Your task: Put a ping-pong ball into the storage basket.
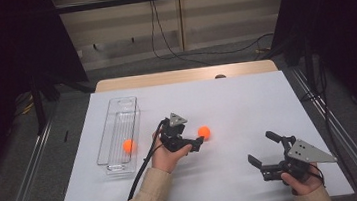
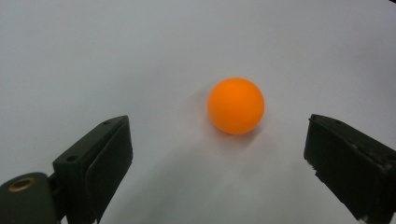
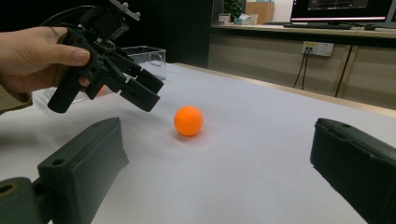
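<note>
An orange ball [image 1: 204, 133] lies on the white table sheet near the middle. My left gripper [image 1: 194, 138] hovers just left of it, tilted down, jaws open; in the left gripper view the ball [image 2: 236, 106] sits on the sheet a little beyond the open gripper [image 2: 224, 158], nothing touching it. My right gripper [image 1: 260, 147] is held open near the front right, pointing left toward the ball. In the right gripper view the ball [image 3: 188, 121] lies well ahead of the open gripper [image 3: 215, 158], with the left gripper [image 3: 140, 88] above and left of it.
A clear plastic tray [image 1: 113, 118] lies lengthwise at the left of the sheet with a second orange ball [image 1: 129, 146] inside near its front end. The tray [image 3: 149, 56] shows behind the left hand. A black cable [image 1: 141, 170] trails from the left gripper.
</note>
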Action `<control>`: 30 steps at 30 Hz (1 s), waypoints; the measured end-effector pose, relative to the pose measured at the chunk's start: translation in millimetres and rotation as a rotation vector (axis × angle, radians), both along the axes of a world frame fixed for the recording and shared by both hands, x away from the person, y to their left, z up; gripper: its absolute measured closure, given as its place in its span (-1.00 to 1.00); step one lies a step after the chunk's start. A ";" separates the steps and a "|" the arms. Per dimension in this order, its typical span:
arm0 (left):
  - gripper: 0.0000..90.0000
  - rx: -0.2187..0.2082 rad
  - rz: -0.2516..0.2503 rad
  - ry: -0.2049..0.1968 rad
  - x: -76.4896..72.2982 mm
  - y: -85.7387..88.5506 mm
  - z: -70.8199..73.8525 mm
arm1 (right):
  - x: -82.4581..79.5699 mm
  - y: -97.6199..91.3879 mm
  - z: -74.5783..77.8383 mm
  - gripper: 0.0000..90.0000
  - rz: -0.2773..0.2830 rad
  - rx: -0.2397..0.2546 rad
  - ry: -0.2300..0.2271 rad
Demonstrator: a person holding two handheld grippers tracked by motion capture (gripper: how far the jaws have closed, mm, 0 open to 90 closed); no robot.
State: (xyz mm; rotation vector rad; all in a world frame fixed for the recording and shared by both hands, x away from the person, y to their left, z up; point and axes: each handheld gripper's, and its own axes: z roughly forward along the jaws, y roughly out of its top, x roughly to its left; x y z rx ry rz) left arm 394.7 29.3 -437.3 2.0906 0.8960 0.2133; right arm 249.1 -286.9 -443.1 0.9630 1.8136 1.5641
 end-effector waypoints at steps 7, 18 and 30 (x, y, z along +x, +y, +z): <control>-0.82 0.006 -0.005 -0.004 0.5 -2.4 -0.9 | 0.0 0.1 0.0 -0.94 0.001 0.000 0.000; -0.82 0.010 -0.010 -0.003 0.9 -6.0 -1.8 | 0.0 0.2 0.0 -0.94 0.002 0.000 0.001; -0.82 0.009 -0.011 -0.003 1.1 -8.4 -3.2 | 0.1 0.2 -0.1 -0.94 0.002 -0.001 0.001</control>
